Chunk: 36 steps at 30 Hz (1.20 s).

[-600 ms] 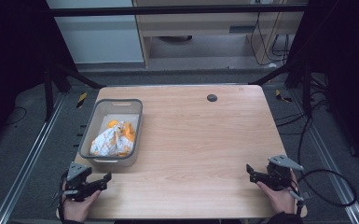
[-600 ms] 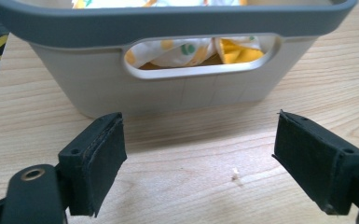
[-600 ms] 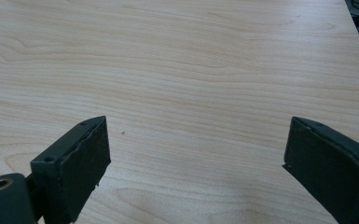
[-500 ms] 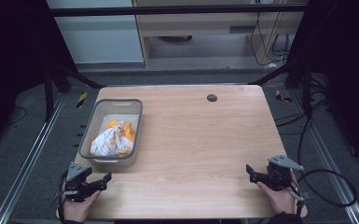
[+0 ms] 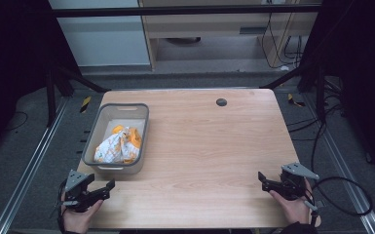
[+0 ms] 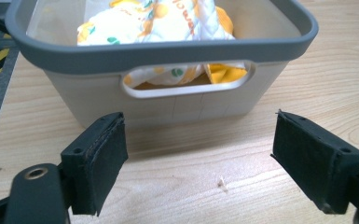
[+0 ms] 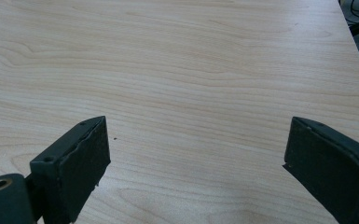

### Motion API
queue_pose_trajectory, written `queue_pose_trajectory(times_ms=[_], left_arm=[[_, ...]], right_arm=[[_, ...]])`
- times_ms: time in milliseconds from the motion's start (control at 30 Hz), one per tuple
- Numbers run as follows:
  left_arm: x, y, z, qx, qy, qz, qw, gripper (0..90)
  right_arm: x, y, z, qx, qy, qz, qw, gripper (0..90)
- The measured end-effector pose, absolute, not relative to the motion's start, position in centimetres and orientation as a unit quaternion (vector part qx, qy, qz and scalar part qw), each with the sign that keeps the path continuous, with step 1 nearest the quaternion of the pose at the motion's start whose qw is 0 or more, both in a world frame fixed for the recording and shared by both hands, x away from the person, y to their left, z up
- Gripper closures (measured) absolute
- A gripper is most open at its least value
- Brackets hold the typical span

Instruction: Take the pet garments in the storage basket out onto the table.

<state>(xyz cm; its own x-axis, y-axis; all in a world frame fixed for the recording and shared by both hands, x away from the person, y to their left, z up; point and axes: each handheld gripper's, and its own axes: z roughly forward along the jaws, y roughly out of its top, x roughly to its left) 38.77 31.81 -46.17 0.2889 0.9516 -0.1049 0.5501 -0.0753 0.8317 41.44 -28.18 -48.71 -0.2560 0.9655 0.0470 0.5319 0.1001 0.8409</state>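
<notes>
A grey plastic basket (image 5: 139,127) stands on the left side of the wooden table (image 5: 209,146), and a crumpled white and orange cloth (image 5: 119,145) lies inside it. In the left gripper view the basket's near wall (image 6: 158,105) with its handle slot is close ahead, and the cloth (image 6: 154,21) shows above the rim. My left gripper (image 5: 108,187) rests open near the table's front left corner, just in front of the basket, jaws wide with nothing between them (image 6: 198,161). My right gripper (image 5: 264,179) sits open at the front right over bare wood (image 7: 196,168).
A small dark round hole (image 5: 221,102) marks the table's far side. Black frame bars (image 5: 73,78) and cables (image 5: 338,195) surround the table, and a cabinet stands behind it.
</notes>
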Motion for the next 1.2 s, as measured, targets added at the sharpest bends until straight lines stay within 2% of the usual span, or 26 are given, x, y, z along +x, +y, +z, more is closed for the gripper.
queue_pose_trajectory(times_ms=[1200], left_arm=[[38.6,32.1,-40.9,0.664,0.517,0.27,0.468,17.3]], right_arm=[[41.4,-28.1,-48.8,0.534,0.694,0.394,0.279,7.8]])
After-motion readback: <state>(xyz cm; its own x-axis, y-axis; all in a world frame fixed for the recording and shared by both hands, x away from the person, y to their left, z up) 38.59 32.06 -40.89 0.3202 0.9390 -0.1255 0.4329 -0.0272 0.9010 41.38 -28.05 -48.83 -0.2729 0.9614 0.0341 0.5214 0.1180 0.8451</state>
